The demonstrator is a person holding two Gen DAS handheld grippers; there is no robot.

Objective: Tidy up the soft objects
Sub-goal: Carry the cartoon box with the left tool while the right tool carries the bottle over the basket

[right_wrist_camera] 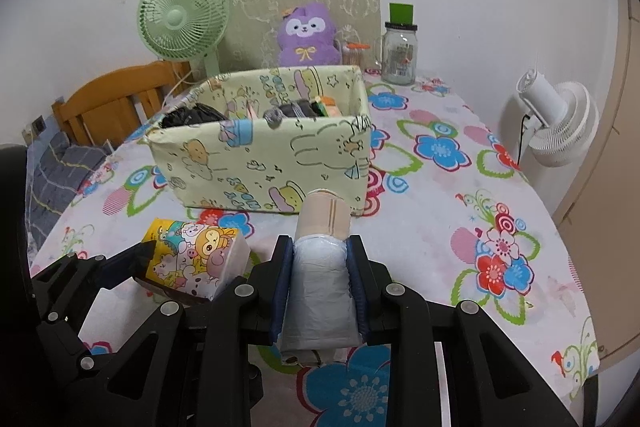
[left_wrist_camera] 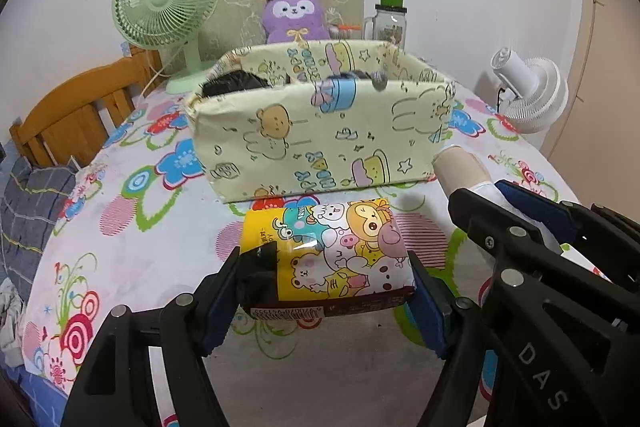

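Observation:
My left gripper (left_wrist_camera: 326,267) is shut on a cartoon-printed tissue pack (left_wrist_camera: 340,247), held just above the table in front of the pale yellow fabric box (left_wrist_camera: 320,139). It also shows in the right wrist view (right_wrist_camera: 196,259). My right gripper (right_wrist_camera: 320,259) is shut on a white plastic-bag roll (right_wrist_camera: 320,279) with a beige cardboard core, held near the box's (right_wrist_camera: 260,163) front right corner. The roll also shows in the left wrist view (left_wrist_camera: 460,171). The box holds dark soft items (right_wrist_camera: 192,117) and several others.
A green fan (right_wrist_camera: 182,15), a purple plush (right_wrist_camera: 306,35), a glass jar with green lid (right_wrist_camera: 400,55) and a cardboard sheet stand behind the box. A white fan (right_wrist_camera: 556,119) is at right, a wooden chair (right_wrist_camera: 112,99) at left. A floral cloth (right_wrist_camera: 460,227) covers the table.

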